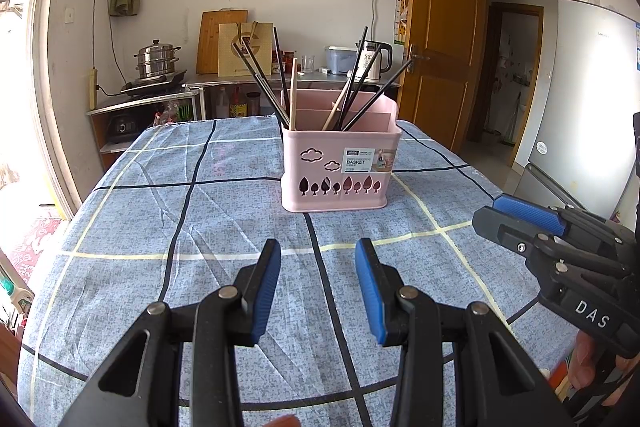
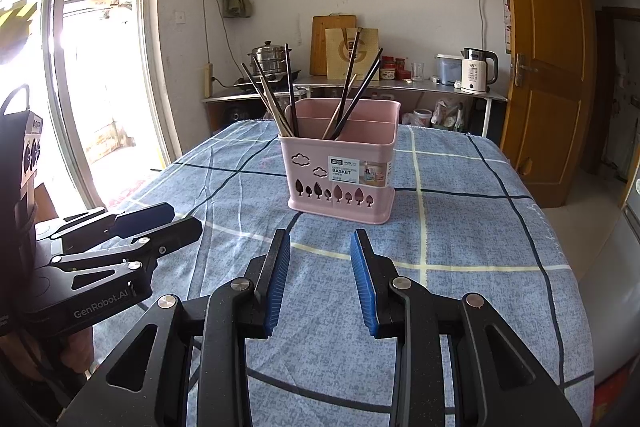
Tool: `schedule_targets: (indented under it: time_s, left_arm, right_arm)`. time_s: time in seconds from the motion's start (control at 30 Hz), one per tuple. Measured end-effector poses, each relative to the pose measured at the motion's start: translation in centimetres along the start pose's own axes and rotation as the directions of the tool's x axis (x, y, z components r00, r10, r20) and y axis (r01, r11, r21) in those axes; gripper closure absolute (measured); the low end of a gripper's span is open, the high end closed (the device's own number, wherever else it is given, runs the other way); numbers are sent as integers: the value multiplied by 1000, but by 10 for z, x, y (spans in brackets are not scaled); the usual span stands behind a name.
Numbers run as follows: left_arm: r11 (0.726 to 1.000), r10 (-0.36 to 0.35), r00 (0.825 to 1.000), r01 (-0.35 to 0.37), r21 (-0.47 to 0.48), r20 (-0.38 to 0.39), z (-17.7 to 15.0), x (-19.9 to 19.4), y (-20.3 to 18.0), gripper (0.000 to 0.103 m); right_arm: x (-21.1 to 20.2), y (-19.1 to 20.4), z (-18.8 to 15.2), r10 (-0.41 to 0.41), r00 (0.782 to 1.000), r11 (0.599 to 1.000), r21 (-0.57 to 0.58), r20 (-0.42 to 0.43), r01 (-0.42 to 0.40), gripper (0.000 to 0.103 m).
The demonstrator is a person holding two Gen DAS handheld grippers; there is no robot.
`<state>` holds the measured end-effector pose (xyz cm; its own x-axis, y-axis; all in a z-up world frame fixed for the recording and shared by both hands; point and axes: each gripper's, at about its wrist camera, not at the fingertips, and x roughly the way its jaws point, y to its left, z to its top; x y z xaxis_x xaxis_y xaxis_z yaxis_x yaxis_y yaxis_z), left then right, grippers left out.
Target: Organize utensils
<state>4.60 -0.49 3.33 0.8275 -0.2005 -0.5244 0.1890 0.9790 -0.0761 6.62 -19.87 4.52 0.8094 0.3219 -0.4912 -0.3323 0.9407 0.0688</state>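
Both hover side by side: left gripper (image 1: pixel 318 247) and right gripper (image 2: pixel 320 239), jaws parted, empty. Ahead, mid-surface (image 1: pixel 160 227), the pink utensil basket (image 1: pixel 340 167) stands upright, chopsticks (image 1: pixel 360 91) leaning in its compartments.

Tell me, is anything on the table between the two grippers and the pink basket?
Nothing visible. Only bare tablecloth lies between the open left gripper, the open right gripper and the basket. The chopsticks already stand inside it.
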Motion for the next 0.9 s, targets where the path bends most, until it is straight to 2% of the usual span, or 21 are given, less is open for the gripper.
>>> schedule_targets:
  time_s: [0.9]
  left_arm:
    - [1000,-4,1000,4,-10,-15,-2,0,0,61]
  right_arm:
    - [0,-1,0,-2,1000,1000,4,-6,2,71]
